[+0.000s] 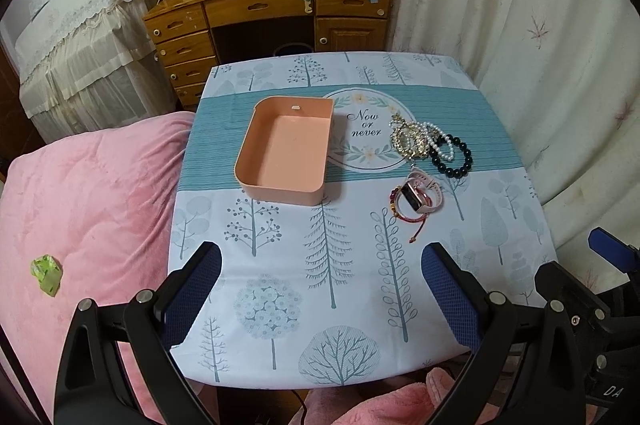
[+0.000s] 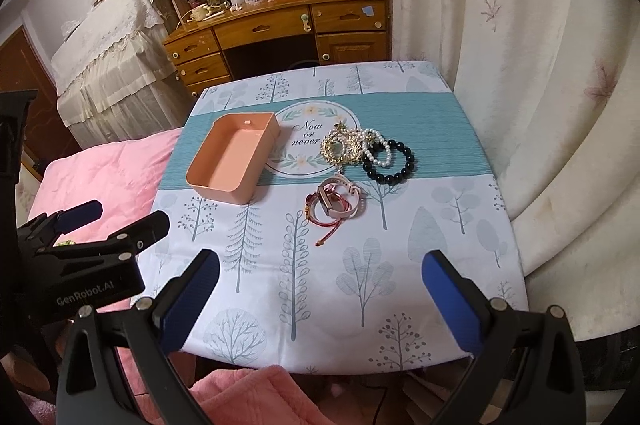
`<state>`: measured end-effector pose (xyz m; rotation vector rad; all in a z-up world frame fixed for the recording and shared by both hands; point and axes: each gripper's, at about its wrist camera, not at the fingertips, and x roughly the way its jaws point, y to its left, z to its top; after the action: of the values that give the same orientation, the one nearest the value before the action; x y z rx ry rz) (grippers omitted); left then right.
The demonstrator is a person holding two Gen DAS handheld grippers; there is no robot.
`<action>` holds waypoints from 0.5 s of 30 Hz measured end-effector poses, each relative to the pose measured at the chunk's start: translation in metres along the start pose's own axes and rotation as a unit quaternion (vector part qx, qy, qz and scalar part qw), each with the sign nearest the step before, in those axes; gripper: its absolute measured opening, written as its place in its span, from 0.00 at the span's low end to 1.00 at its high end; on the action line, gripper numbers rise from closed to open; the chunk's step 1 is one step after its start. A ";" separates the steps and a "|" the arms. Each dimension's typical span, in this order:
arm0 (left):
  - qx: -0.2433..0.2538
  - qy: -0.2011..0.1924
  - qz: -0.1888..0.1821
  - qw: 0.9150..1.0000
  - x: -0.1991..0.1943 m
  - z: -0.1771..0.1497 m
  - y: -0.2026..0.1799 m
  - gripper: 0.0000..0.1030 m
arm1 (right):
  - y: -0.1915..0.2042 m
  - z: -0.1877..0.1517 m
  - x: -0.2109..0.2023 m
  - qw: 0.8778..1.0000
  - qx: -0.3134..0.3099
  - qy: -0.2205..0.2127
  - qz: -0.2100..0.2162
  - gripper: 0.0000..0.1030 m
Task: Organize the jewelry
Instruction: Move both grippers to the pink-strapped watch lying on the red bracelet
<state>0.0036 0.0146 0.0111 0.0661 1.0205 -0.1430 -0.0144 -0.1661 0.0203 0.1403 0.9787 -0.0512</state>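
Observation:
An empty pink box (image 1: 286, 151) (image 2: 234, 159) stands on the tree-print tablecloth (image 1: 320, 265) (image 2: 360, 285). Right of it lie a gold chain piece (image 1: 408, 139) (image 2: 340, 147), a white pearl bracelet (image 1: 442, 145) (image 2: 380, 151) and a black bead bracelet (image 1: 460, 155) (image 2: 394, 161). Nearer lie a pink watch (image 1: 420, 199) (image 2: 336, 203) and a red cord bracelet (image 1: 400, 213) (image 2: 320, 219). My left gripper (image 1: 320, 265) is open and empty over the table's near edge. My right gripper (image 2: 320, 269) is open and empty, short of the jewelry.
A pink quilt (image 1: 88, 209) (image 2: 100, 177) lies left of the table with a green wrapper (image 1: 46, 273) on it. A wooden desk (image 1: 272, 13) (image 2: 280, 25) stands behind. A cream curtain (image 1: 540, 45) (image 2: 540, 65) hangs at the right. The left gripper's body (image 2: 80, 257) shows at the right view's left.

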 end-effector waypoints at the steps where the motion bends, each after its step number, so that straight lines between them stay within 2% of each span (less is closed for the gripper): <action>1: 0.002 -0.002 -0.003 1.000 0.000 0.000 0.000 0.96 | 0.000 0.000 -0.001 1.000 0.003 -0.004 0.000 0.99; 9: 0.043 -0.013 0.011 0.999 0.000 0.006 0.001 0.96 | 0.007 -0.009 -0.002 0.999 0.011 -0.033 -0.014 0.99; 12: 0.071 -0.015 -0.018 0.997 0.004 0.005 -0.004 0.96 | 0.011 -0.014 -0.002 0.998 -0.016 -0.041 -0.037 0.99; 15: 0.121 -0.009 -0.019 0.992 0.011 0.005 -0.018 0.96 | 0.014 -0.016 -0.002 0.994 -0.063 -0.054 -0.071 0.99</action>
<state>0.0104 -0.0046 0.0048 0.2659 0.9833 -0.3021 -0.0272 -0.1498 0.0146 -0.0479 0.8800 -0.1267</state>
